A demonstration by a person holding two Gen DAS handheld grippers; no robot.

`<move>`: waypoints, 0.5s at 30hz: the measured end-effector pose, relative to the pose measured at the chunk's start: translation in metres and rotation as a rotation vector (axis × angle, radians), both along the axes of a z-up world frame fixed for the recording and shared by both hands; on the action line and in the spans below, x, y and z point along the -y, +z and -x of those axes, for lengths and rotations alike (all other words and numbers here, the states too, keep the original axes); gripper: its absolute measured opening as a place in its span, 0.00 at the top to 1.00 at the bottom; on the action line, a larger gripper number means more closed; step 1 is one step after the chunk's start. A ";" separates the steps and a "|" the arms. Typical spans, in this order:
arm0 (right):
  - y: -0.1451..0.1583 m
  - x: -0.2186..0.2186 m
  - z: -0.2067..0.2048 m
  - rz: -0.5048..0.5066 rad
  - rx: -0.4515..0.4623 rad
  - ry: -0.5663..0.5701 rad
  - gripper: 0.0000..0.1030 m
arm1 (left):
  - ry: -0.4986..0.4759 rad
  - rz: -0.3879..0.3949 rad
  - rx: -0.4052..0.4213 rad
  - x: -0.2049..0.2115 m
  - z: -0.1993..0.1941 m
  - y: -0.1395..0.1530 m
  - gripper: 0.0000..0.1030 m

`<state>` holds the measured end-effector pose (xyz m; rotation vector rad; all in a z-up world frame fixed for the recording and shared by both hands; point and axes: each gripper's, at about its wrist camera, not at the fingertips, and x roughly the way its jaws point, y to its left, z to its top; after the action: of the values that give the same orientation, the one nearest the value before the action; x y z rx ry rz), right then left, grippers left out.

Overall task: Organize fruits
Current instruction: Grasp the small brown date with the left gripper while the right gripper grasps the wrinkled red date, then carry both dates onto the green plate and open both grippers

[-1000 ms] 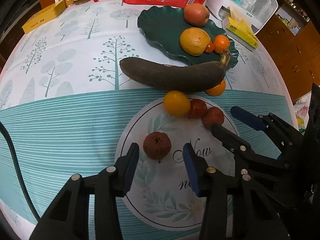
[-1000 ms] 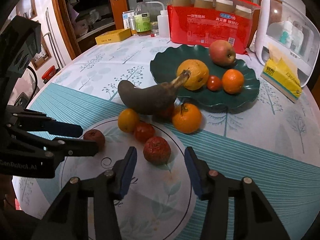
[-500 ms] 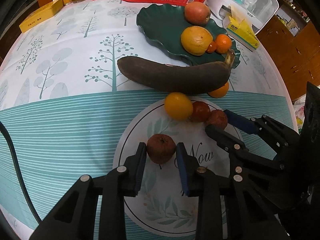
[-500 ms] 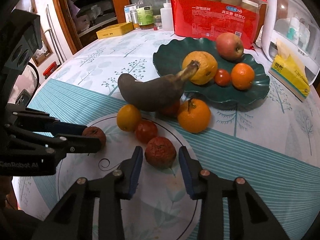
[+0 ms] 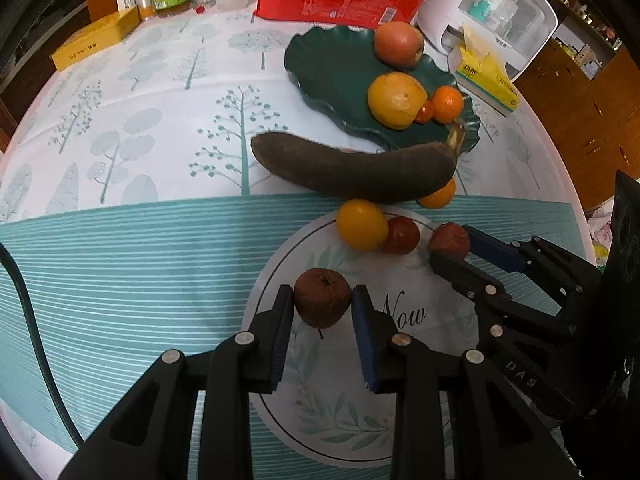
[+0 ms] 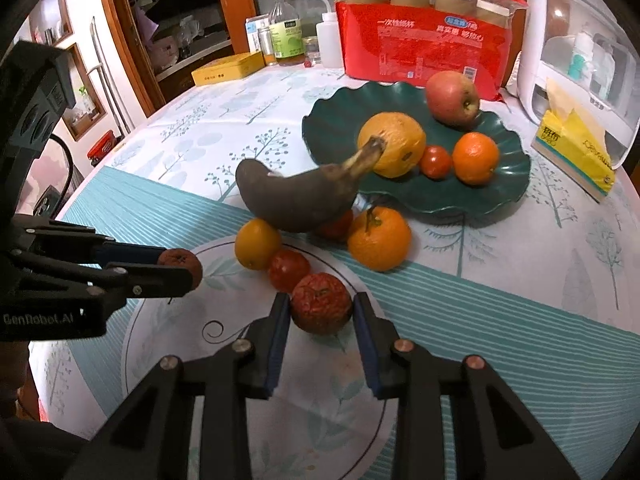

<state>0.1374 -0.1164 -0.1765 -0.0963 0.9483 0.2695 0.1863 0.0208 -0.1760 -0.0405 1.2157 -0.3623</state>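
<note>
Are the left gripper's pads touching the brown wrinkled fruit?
Touching. The left wrist view shows both pads of the left gripper flush against the brown wrinkled fruit, no gap either side.

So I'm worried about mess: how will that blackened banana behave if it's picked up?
The banana looks overripe, its skin dark all over, so probably soft and easily squashed. It leans on small fruit beside the green plate, so lifting it may set them rolling.
</note>
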 end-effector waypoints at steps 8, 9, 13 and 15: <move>0.017 0.018 0.001 0.003 0.040 -0.035 0.69 | 0.016 0.003 0.066 -0.002 -0.001 0.023 0.73; 0.019 0.020 0.001 0.009 0.046 -0.037 0.69 | 0.016 0.001 0.073 -0.003 -0.003 0.026 0.73; 0.026 0.032 -0.006 0.020 0.060 -0.057 0.69 | 0.013 -0.003 0.111 -0.001 -0.011 0.039 0.73; 0.030 0.037 -0.009 0.022 0.069 -0.063 0.69 | 0.008 -0.005 0.130 0.001 -0.018 0.044 0.73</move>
<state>0.1460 -0.1529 -0.1468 -0.0953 0.8841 0.1960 0.2043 0.0193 -0.1316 -0.0172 1.0878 -0.3498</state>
